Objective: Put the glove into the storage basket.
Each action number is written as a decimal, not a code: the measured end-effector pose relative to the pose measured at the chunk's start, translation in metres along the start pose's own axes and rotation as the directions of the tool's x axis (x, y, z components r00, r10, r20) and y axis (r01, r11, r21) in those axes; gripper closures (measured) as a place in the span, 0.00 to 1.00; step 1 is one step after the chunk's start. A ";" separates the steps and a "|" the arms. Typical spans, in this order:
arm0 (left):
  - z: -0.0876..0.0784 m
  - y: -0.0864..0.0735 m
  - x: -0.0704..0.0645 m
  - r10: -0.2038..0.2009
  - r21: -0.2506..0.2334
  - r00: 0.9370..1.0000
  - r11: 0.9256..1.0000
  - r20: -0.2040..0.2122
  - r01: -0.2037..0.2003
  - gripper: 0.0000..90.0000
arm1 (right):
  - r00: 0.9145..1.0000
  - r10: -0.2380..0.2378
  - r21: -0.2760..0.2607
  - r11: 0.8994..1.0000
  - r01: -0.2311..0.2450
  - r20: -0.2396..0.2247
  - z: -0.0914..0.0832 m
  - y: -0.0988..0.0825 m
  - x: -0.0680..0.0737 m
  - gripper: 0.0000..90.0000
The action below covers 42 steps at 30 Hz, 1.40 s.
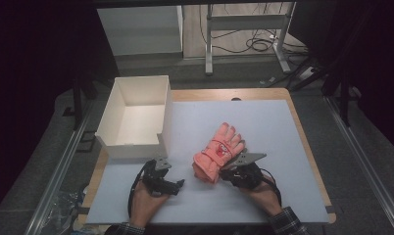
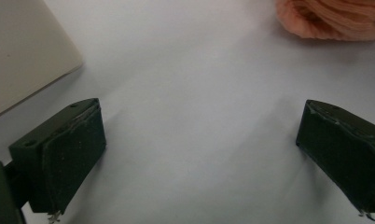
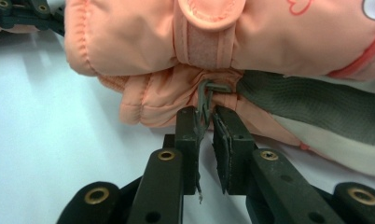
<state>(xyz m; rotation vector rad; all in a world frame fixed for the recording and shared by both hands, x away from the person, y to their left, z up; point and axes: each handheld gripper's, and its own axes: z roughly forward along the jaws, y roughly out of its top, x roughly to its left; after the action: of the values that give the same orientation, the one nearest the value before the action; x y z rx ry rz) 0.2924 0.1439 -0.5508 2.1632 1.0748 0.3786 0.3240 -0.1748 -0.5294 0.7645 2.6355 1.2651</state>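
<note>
In the high view, a pair of pink gloves (image 1: 219,152) is lying on the white mat (image 1: 263,122) near the middle of the table (image 1: 224,94). The right gripper (image 1: 228,172) is sitting at the wrist end of the gloves and touching them. The left gripper (image 1: 178,184) is resting on the mat, apart from the gloves, just in front of the white box (image 1: 136,117). The box is standing at the left side of the mat with its top open.

In the left gripper view, the two black jaws of the left gripper (image 2: 199,154) are standing wide apart with bare mat (image 2: 190,93) between them. The edge of the gloves (image 2: 332,18) is showing at the top right, and a corner of the box (image 2: 27,51) is showing at the top left.

In the right gripper view, the jaws of the right gripper (image 3: 205,123) are pressing almost together and pinching a thin grey loop (image 3: 205,98) that is hanging from the gloves (image 3: 129,37). The gloves are lying one on top of the other on the mat (image 3: 45,140)
</note>
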 end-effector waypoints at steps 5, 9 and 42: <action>0.000 0.000 0.000 -0.001 0.003 1.000 1.000 0.001 0.001 0.01 | 1.000 -0.007 -0.001 1.000 0.007 0.004 0.000 0.000 0.002 0.84; 0.000 0.001 0.000 -0.001 0.006 1.000 1.000 0.001 0.001 0.01 | 0.999 -0.019 0.000 1.000 0.019 0.031 -0.007 -0.001 0.005 0.80; -0.032 0.049 -0.017 0.025 -0.008 0.988 1.000 0.151 -0.024 0.00 | 0.915 0.143 -0.014 0.989 -0.149 0.378 -0.084 -0.059 -0.062 0.28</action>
<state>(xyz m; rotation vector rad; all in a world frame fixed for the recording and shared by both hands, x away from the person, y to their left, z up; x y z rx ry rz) 0.2945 0.1239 -0.4933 2.1640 0.9624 0.2248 0.3281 -0.2949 -0.5266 1.1025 2.3142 1.0047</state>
